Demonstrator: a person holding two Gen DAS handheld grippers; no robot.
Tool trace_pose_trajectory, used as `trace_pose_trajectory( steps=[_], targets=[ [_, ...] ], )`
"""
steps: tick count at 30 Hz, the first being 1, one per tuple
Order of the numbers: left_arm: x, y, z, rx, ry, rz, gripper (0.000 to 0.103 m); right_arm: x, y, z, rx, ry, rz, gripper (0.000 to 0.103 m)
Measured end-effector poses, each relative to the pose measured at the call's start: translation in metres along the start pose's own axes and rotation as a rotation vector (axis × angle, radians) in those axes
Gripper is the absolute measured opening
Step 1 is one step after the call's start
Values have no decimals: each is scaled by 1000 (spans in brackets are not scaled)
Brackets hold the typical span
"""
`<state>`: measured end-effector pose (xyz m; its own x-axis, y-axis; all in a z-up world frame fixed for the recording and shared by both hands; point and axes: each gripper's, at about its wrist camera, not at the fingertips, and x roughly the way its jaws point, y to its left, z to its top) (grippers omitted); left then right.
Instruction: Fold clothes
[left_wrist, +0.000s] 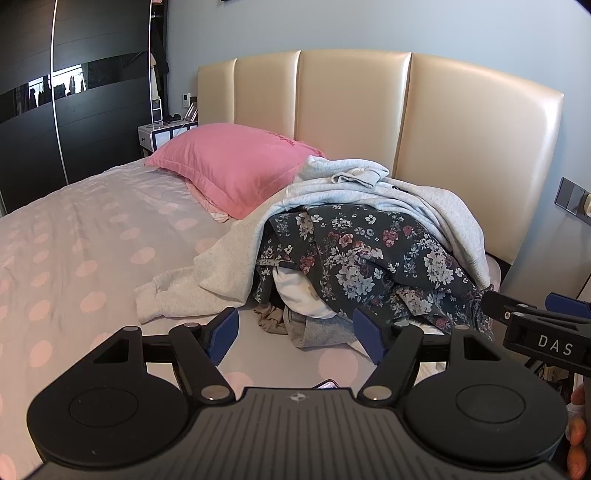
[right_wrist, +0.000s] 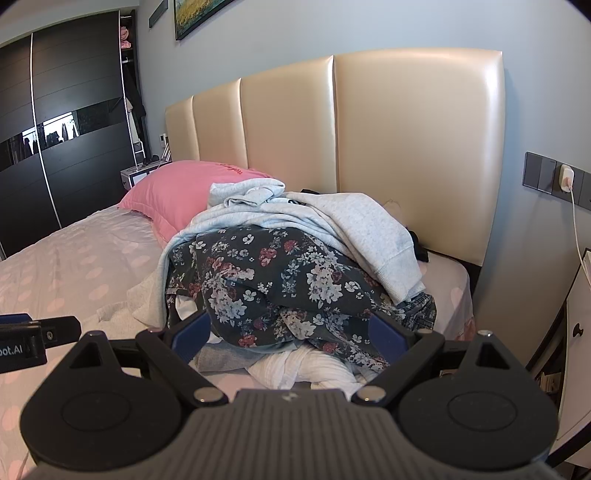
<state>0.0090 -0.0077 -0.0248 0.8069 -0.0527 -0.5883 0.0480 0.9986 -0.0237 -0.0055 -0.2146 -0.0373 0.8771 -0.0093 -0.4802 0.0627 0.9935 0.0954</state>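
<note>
Clothes: heap (right_wrist: 295, 273) on bed (left_wrist: 74, 258) by headboard (right_wrist: 406, 147); grey hoodie (right_wrist: 351, 221) over floral dress (right_wrist: 266, 280).
Pillow: pink (left_wrist: 236, 166), left of the heap.
Grippers: left gripper (left_wrist: 295, 332) and right gripper (right_wrist: 291, 332) wide, empty.

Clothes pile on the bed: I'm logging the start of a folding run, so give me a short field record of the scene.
surface: bed with pink-dotted sheet
pile: by the headboard, unfolded
top layer: grey sweatshirt
under it: dark floral garment
bottom: white garment showing at the front
beside pile: pink pillow
left tool: open, empty, just short of the pile
right tool: open, at the floral garment, not gripping
folding: not started
</note>
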Motion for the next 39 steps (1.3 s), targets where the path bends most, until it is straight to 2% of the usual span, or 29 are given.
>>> trace_pose_trajectory(
  steps=[8, 12, 15, 20, 23, 26, 31, 34, 39],
  targets=[
    [1, 9, -1, -49, 12, -40, 62, 0, 0, 0, -3, 5, 0, 94],
    [2, 8, -1, -26, 18, -21, 59, 2, 1, 0, -12, 17, -1, 94],
    [6, 13, 0, -56, 67, -7, 59, 3, 3, 1, -24, 30, 7, 94],
    [14, 24, 1, -49, 99, 15, 59, 17, 2, 12, -45, 76, 78, 92],
    [19, 37, 4, -64, 106, 31, 59, 32, 5, 26, -114, 80, 85, 92],
    [25, 54, 6, -66, 109, 72, 59, 55, 3, 47, -173, 63, 104, 93],
    [34, 90, 5, -84, 108, 135, 59, 113, -2, 88, -329, -1, 84, 94],
    [41, 113, 2, -116, 121, 173, 59, 160, -7, 106, -370, 28, 68, 94],
    [59, 142, -9, -147, 192, 205, 59, 225, -8, 117, -438, 67, 39, 93]
  ],
)
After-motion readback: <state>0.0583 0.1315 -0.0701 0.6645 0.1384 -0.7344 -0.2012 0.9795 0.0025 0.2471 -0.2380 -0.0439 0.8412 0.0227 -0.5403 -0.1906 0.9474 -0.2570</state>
